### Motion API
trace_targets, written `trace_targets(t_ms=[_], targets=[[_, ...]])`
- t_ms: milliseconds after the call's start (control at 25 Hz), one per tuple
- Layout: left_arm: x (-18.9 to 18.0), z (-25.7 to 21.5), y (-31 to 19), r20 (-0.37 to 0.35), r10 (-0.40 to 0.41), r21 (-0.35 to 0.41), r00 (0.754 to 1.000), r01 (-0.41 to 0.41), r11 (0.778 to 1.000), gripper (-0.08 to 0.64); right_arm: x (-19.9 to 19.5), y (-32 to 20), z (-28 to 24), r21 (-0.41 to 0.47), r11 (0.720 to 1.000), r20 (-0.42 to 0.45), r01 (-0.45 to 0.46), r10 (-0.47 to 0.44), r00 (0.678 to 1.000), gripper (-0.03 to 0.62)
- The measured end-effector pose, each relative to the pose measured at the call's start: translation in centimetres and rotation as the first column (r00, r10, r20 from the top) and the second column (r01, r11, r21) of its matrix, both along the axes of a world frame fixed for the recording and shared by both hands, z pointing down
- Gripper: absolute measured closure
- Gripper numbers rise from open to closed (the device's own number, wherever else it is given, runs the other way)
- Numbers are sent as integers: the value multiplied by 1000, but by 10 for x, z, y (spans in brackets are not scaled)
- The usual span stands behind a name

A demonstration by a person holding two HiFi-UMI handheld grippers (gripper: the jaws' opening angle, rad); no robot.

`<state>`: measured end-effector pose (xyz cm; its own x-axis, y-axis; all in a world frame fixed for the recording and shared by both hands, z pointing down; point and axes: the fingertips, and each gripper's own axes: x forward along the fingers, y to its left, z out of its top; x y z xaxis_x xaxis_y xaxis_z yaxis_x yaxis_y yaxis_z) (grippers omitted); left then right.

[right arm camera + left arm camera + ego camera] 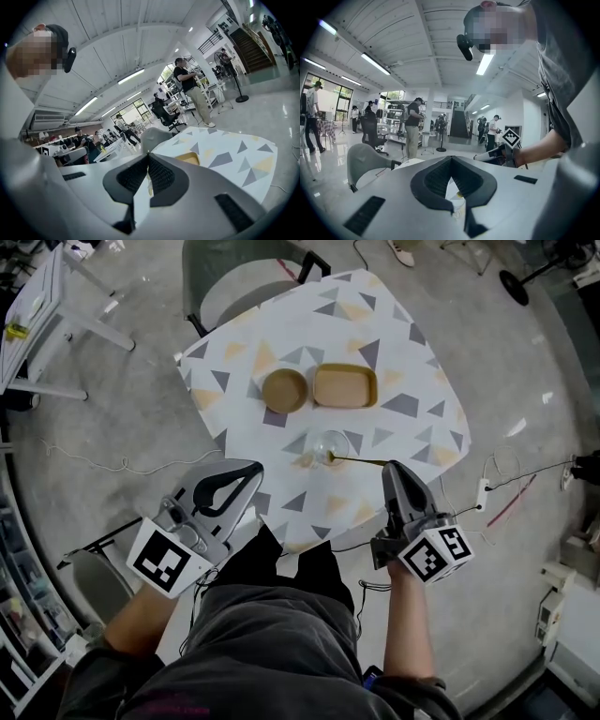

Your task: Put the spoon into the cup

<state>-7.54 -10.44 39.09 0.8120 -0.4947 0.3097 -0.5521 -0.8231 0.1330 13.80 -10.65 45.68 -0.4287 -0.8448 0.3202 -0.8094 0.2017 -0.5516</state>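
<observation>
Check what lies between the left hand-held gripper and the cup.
Nothing but bare patterned tablecloth separates the left hand-held gripper from the cup, as the head view shows.

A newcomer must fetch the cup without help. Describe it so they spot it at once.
Find the table with the triangle-patterned cloth. On its near half, closer to the person than the round brown bowl and the rectangular tan tray, stands the cup. It is the only clear glass item, and a thin gold spoon runs from it toward the right gripper.

The bowl (pixel 284 390) lies left of the tray (pixel 345 386), the cup (pixel 330 446) before them, spoon (pixel 361 461) seemingly inside.
</observation>
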Motion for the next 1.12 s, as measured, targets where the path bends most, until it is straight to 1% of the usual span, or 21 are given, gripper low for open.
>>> trace_targets(t_ms=[480, 680, 1120], targets=[[19, 27, -13, 25, -19, -29, 1000, 20, 999, 545, 5, -20, 55, -66, 997, 13, 33, -33, 999, 569], [21, 38, -15, 31, -26, -47, 999, 28, 998, 545, 4, -23, 77, -99, 994, 20, 38, -36, 999, 569], [25, 57, -18, 45, -24, -80, 999, 27, 996, 545, 2, -30, 109, -132, 990, 17, 50, -48, 999, 569]])
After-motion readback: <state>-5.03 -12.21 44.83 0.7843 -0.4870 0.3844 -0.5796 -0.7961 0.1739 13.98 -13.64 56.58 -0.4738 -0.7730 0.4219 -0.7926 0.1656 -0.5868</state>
